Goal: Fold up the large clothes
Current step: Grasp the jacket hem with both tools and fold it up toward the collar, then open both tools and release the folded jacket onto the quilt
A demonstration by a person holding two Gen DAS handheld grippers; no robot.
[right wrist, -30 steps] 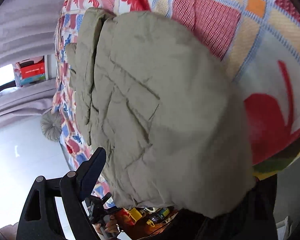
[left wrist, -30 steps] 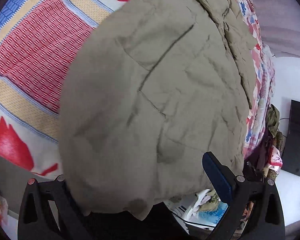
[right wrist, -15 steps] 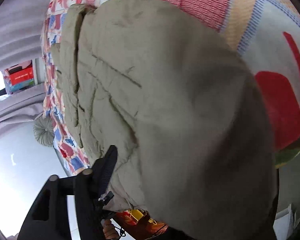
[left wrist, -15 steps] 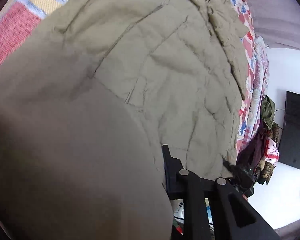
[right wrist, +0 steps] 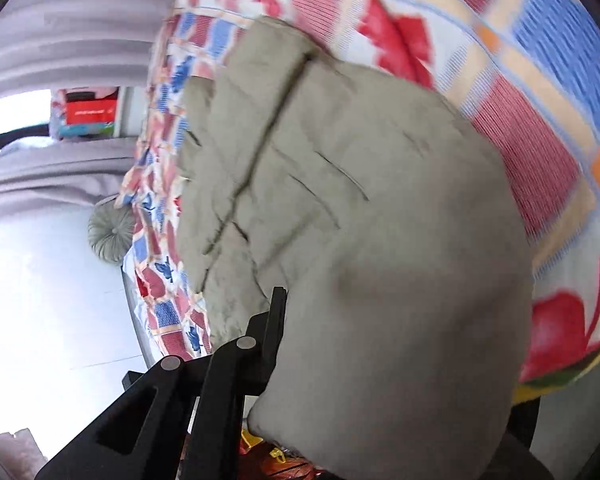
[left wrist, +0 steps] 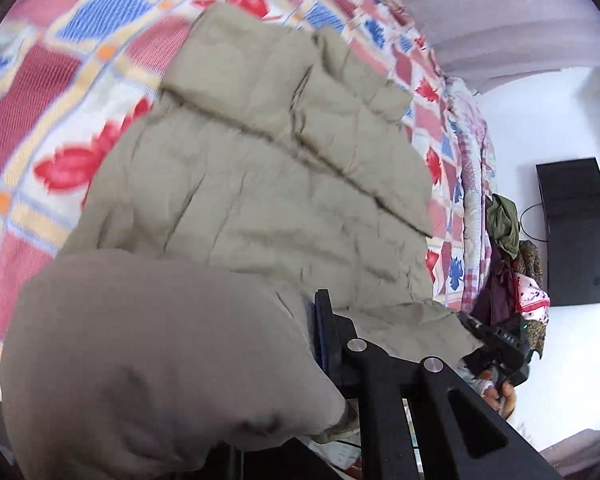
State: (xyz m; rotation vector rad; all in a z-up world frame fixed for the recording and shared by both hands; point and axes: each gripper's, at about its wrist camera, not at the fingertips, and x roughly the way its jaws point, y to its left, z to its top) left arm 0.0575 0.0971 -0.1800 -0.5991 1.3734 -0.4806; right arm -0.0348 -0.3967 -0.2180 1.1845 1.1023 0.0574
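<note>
A large olive-khaki quilted jacket (left wrist: 268, 184) lies on a bed with a red, blue and white patterned cover (left wrist: 40, 92). My left gripper (left wrist: 312, 332) is shut on the jacket's near hem, and the lifted padded fabric bulges over its left finger and hides it. My right gripper (right wrist: 280, 320) is shut on the same hem of the jacket (right wrist: 360, 220); only its left finger (right wrist: 274, 332) shows, the other is under the cloth. The other gripper shows at the right in the left wrist view (left wrist: 496, 344).
A black TV (left wrist: 576, 232) hangs on the white wall beside a heap of clothes (left wrist: 508, 256). Grey curtains (right wrist: 60, 32), a round grey cushion (right wrist: 110, 232) and red boxes (right wrist: 88, 112) lie beyond the bed. White floor (right wrist: 52, 304) is at left.
Both grippers have closed on the jacket's near hem and lifted it toward the far end of the bed. The raised fabric now fills the near part of both views.
</note>
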